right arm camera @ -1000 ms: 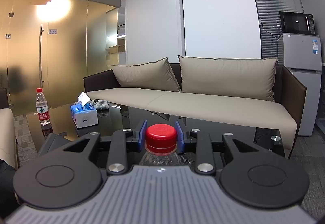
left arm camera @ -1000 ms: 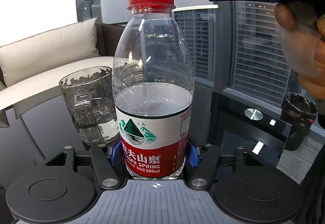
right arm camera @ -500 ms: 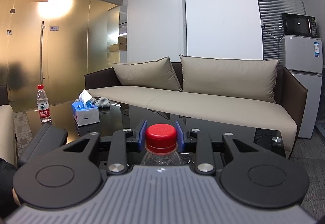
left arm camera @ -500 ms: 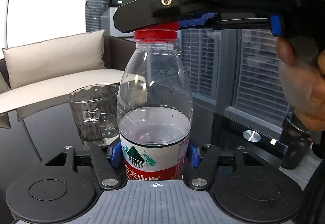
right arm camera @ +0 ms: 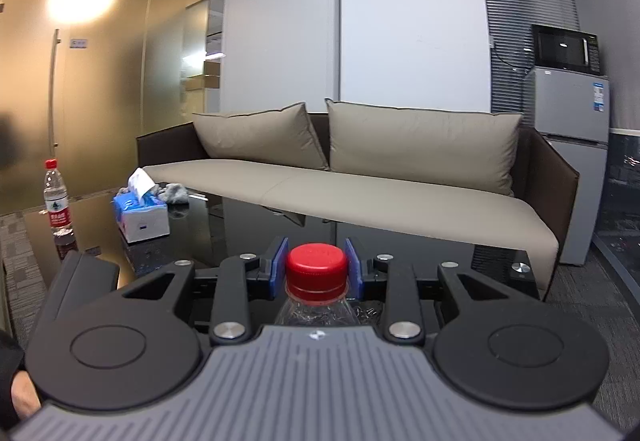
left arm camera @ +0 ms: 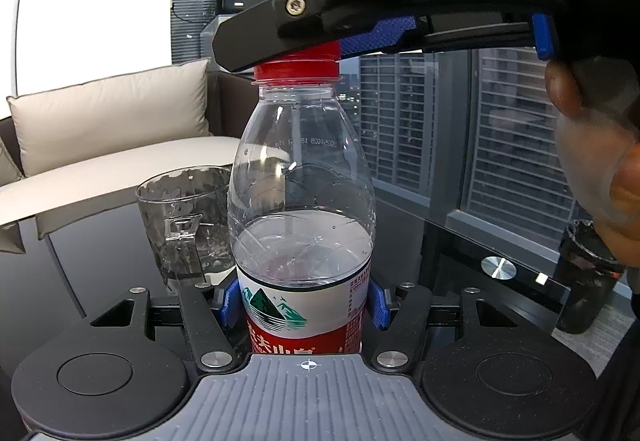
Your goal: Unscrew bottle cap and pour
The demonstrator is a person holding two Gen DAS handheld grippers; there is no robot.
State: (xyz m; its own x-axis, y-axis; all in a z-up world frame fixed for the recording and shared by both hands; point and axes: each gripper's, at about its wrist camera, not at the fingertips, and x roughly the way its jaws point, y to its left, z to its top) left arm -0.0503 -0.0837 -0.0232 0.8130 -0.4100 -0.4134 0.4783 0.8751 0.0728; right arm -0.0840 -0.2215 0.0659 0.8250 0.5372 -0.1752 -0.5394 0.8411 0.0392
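Bottle (left arm camera: 302, 201) between both grippers' jaws

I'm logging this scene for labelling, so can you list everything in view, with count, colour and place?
water bottle: 1, clear with red-and-white label, partly filled, upright between the left claw's pads
bottle cap: 1, red, on the bottle, between the right claw's pads
glass mug: 1, clear, on the table behind-left of the bottle
second water bottle: 1, clear, red cap, far left of the table
tissue box: 1, blue and white, on the table
table: 1, glossy black
sofa: 1, beige cushions, dark frame
microwave: 1, black, atop fridge
fridge: 1, grey
left claw: 1, black, blue pads
right claw: 1, black, blue pads
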